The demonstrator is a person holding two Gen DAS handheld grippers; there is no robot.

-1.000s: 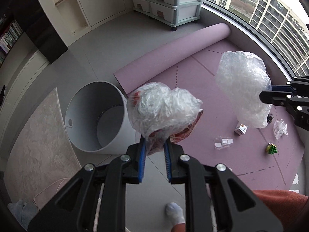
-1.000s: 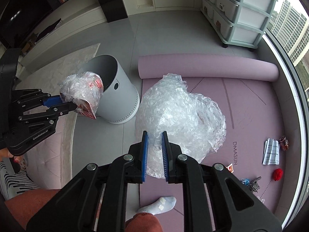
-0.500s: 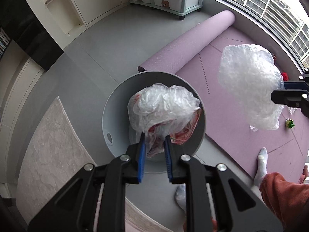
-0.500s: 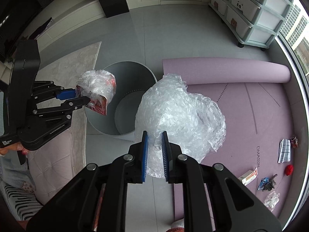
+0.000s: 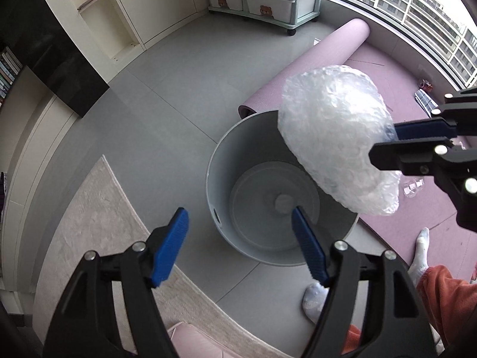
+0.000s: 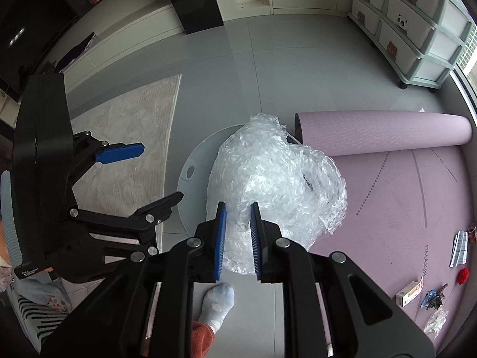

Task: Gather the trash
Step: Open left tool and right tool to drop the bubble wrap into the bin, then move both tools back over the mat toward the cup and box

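A grey round bin (image 5: 220,167) stands on the floor below both grippers; its bottom looks bare in the left wrist view. My left gripper (image 5: 240,216) is open and empty above the bin's near rim; it also shows in the right wrist view (image 6: 152,176). My right gripper (image 6: 237,208) is shut on a big wad of clear bubble wrap (image 6: 274,179) and holds it over the bin's (image 6: 190,173) right side. The wad (image 5: 337,146) and right gripper (image 5: 384,140) show at the right of the left wrist view.
A purple mat (image 6: 402,208), partly rolled (image 6: 384,131), lies right of the bin with small litter on it: a carton (image 6: 410,292), a red ball (image 6: 463,276), a striped paper (image 6: 459,247), a plastic scrap (image 6: 435,322). A pale rug (image 5: 98,223) lies left. My socked feet (image 5: 313,298) stand near the bin.
My left gripper has opened and the crumpled plastic bag with red print has left it and is out of sight. The right gripper has carried the bubble wrap over the bin.
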